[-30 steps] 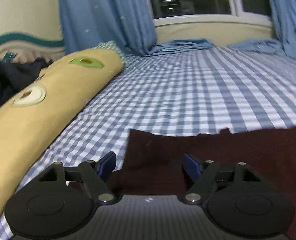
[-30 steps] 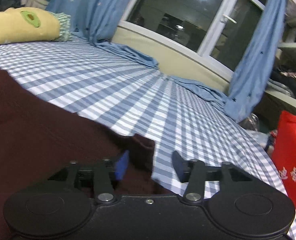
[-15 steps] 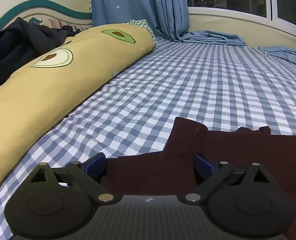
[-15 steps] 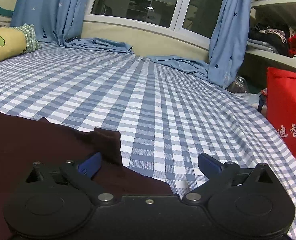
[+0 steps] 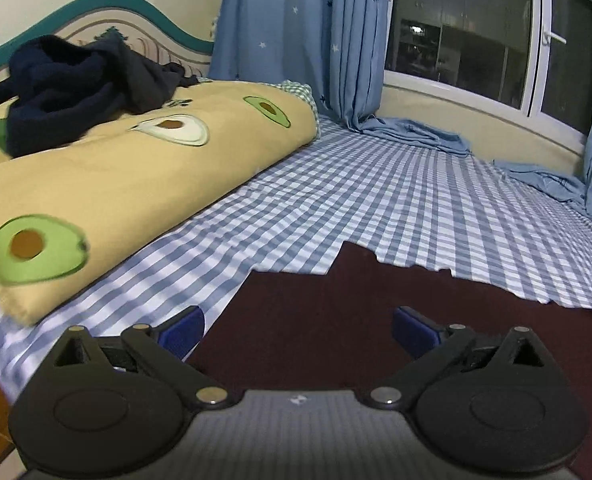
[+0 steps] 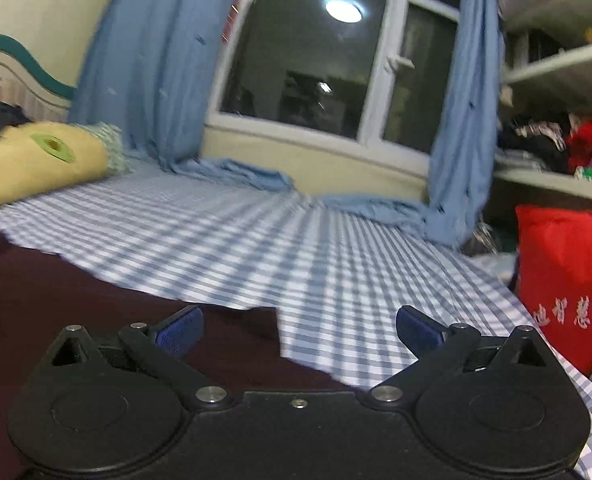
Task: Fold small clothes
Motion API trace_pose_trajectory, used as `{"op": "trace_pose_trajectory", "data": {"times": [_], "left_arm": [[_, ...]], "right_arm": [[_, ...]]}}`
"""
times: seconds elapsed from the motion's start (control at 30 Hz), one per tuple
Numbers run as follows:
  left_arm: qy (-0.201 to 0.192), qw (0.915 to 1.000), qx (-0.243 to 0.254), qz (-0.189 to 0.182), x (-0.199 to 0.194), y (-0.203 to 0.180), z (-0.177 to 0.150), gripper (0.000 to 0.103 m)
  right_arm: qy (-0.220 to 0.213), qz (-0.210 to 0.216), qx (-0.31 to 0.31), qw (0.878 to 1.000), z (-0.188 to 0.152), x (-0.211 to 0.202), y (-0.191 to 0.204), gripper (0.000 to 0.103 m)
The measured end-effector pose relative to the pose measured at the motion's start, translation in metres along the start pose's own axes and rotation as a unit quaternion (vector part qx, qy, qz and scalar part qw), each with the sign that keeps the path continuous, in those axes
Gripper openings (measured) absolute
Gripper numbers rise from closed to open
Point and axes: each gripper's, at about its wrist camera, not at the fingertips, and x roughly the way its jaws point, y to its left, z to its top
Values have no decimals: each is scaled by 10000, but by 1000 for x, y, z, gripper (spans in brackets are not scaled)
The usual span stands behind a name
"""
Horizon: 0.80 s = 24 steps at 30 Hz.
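A dark maroon garment [image 5: 336, 312] lies flat on the blue checked bed sheet [image 5: 376, 200]. My left gripper [image 5: 298, 334] hovers above its left part, jaws opening wide, with nothing pressed between the blue pads; the cloth lies below them. In the right wrist view the same garment [image 6: 76, 300] fills the lower left, its right corner ending under the gap of my right gripper [image 6: 300, 330]. That gripper is open, and its fingers touch no cloth.
A yellow avocado-print quilt [image 5: 136, 176] with dark navy clothes [image 5: 76, 84] on it lies along the left by the headboard. Blue curtains [image 5: 304, 40] and a window close off the far side. A red bag [image 6: 568, 272] and cluttered shelves [image 6: 556, 148] stand to the right.
Both grippers have let go of the garment's far edge, spread their jaws wide and drawn back and upward. The maroon cloth now lies flat on the sheet.
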Motion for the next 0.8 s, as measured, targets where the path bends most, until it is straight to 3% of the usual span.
{"op": "trace_pose_trajectory", "data": {"times": [0.3, 0.5, 0.8], "left_arm": [[97, 9997, -165, -119, -63, 22, -52, 102], [419, 9974, -500, -312, -75, 34, -88, 102], [695, 9957, -469, -406, -77, 32, -109, 102]], "right_arm": [[-619, 551, 169, 9964, -22, -91, 57, 103], [-291, 833, 277, 9957, -37, -93, 96, 103], [120, 1003, 404, 9941, -50, -78, 129, 103]]}}
